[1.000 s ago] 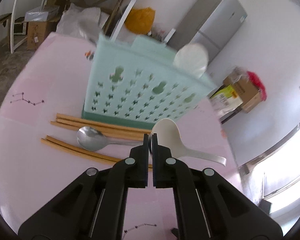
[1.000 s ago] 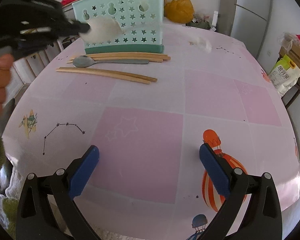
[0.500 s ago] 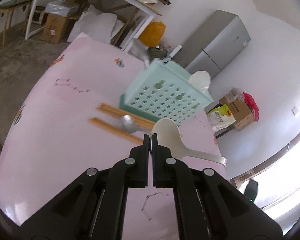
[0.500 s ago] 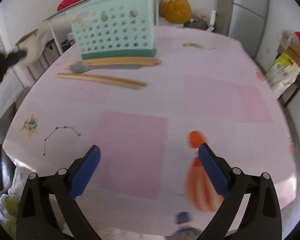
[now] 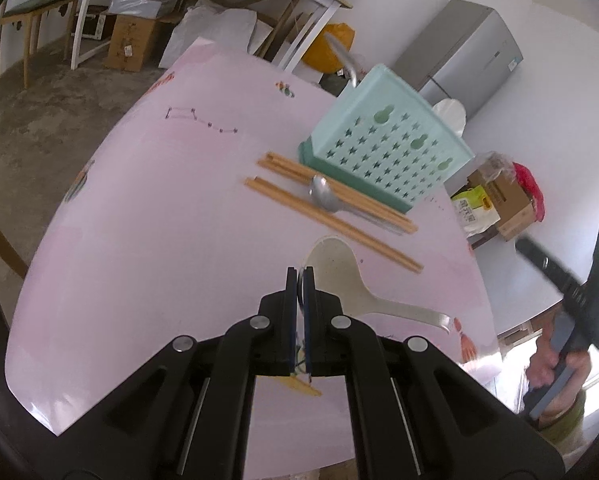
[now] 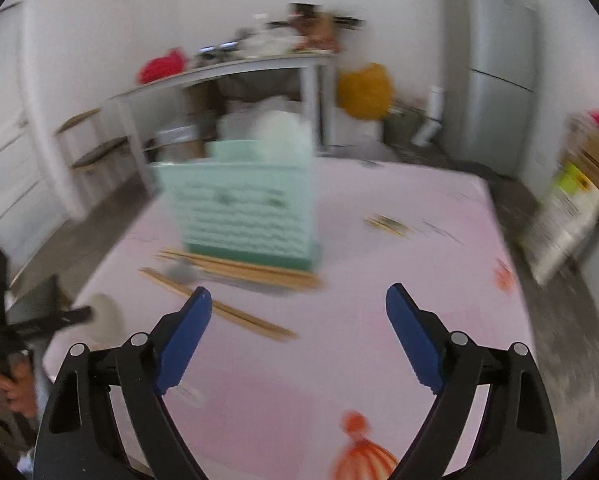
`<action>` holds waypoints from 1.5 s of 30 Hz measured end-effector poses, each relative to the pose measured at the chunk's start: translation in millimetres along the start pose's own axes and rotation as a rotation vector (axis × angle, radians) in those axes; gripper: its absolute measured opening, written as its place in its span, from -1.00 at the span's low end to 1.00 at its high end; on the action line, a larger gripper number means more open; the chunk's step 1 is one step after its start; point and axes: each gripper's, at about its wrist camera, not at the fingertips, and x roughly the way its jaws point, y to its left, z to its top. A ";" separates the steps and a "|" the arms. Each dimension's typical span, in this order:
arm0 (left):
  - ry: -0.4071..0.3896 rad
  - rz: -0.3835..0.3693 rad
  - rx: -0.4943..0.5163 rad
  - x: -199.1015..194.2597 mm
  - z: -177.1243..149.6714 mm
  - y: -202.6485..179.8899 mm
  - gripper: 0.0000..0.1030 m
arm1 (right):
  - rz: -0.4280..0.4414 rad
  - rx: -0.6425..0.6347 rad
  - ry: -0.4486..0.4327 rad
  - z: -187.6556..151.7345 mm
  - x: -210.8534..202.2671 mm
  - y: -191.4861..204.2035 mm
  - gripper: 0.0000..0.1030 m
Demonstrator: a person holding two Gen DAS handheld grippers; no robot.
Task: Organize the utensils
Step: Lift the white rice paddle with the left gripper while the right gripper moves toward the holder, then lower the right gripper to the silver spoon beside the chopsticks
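My left gripper is shut on the bowl edge of a white plastic spoon, whose handle sticks out to the right above the pink table. Further off stands a mint basket holding another white spoon and a metal handle. Wooden chopsticks and a metal spoon lie in front of it. My right gripper hangs above the table facing the blurred basket. Its jaws stand wide and are closing, with nothing between them. The chopsticks lie below it.
A grey fridge stands behind the table, with cardboard boxes to the right. A white side table with clutter and a yellow bag stand behind. The right gripper and a hand show beyond the table's right edge.
My left gripper has drawn back from the basket with the white spoon still in it. The right gripper has risen, now faces the basket, and its jaws have narrowed a little.
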 end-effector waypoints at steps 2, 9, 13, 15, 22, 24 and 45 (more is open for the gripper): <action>0.012 -0.003 -0.008 2.5 -2.6 3.4 -0.97 | 0.062 -0.067 0.018 11.0 17.2 21.7 0.67; 0.020 0.003 -0.021 7.5 -8.9 8.6 -0.97 | 0.197 -0.219 0.141 26.5 88.3 86.3 0.43; 0.025 -0.002 -0.022 8.9 -8.7 11.6 -0.97 | 0.210 -0.288 0.209 23.1 122.9 113.5 0.21; 0.026 -0.002 -0.020 9.8 -8.4 13.0 -0.97 | 0.206 -0.314 0.229 22.6 136.0 123.8 0.11; 0.032 -0.017 -0.031 12.1 -6.7 17.2 -0.97 | 0.163 -0.413 0.274 17.2 167.7 153.1 -0.25; 0.035 -0.021 -0.037 14.1 -5.9 17.7 -0.97 | 0.159 -0.427 0.279 17.2 170.1 154.5 -0.29; 0.042 -0.021 -0.051 17.6 -5.9 22.8 -0.97 | 0.088 -0.420 0.269 21.5 172.8 147.0 -0.95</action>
